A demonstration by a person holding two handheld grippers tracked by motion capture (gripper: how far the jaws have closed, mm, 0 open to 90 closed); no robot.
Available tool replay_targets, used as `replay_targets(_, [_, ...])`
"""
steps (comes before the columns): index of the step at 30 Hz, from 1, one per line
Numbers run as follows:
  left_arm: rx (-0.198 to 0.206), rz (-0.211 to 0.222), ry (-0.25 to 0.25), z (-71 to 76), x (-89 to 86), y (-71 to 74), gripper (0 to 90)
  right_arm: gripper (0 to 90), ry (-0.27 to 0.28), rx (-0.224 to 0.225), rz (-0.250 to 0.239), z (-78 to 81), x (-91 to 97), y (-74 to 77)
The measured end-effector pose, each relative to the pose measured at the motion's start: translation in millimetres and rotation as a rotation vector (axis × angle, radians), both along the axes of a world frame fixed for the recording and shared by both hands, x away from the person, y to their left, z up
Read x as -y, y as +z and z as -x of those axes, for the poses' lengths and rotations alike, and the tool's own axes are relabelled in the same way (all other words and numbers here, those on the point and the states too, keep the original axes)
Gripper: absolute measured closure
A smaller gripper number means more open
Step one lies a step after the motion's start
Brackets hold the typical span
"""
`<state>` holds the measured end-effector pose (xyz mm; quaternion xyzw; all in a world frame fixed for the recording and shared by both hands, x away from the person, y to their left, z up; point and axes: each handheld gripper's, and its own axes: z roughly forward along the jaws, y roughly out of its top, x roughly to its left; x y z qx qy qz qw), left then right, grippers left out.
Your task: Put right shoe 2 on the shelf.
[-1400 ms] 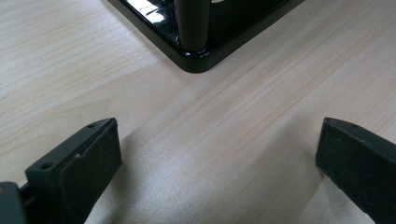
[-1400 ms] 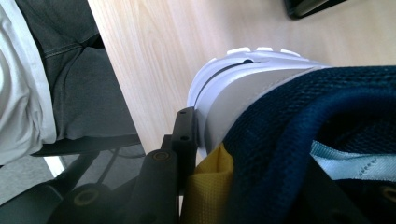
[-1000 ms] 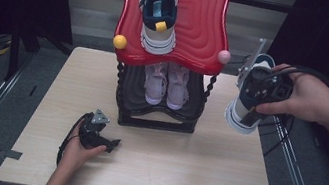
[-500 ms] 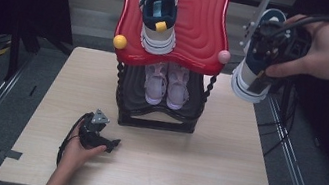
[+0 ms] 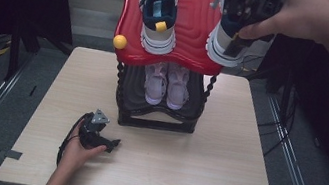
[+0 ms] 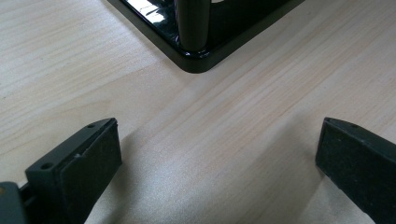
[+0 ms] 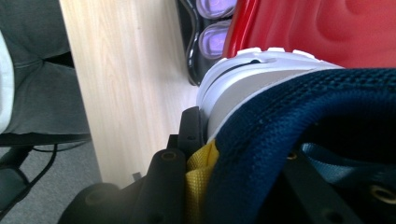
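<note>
A pale wooden table [image 5: 218,182] carries a two-tier shoe rack. At near left the left gripper [image 5: 94,134] rests, jaws wide and empty. Far right, the right gripper [image 5: 240,14] clamps a navy sneaker [image 5: 233,46] above the red top shelf [image 5: 192,21]; placing it beside its mate [image 5: 158,13] likely comes next.

At the upper right of the high view you see a navy and white sneaker [image 5: 233,46] with a yellow tab. The top shelf [image 5: 194,21] is red with ripple lines, the lower shoes [image 5: 168,84] pale lilac, the table [image 5: 224,148] light wood.
</note>
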<state>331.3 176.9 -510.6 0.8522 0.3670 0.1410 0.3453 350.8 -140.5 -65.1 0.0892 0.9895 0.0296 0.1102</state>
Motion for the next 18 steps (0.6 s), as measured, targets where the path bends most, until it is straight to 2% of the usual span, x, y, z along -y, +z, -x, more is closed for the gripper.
replay_targets(13, [0.004, -0.002, -0.006, -0.6, -0.3, 0.1, 0.0, 73.7, 0.057, 0.001, 0.052, -31.0, -27.3, -19.3])
replay_targets(18, [0.005, -0.004, -0.005, -0.5, -0.2, 0.1, 0.0, 73.7, 0.073, 0.011, 0.056, -39.3, -33.9, -24.8])
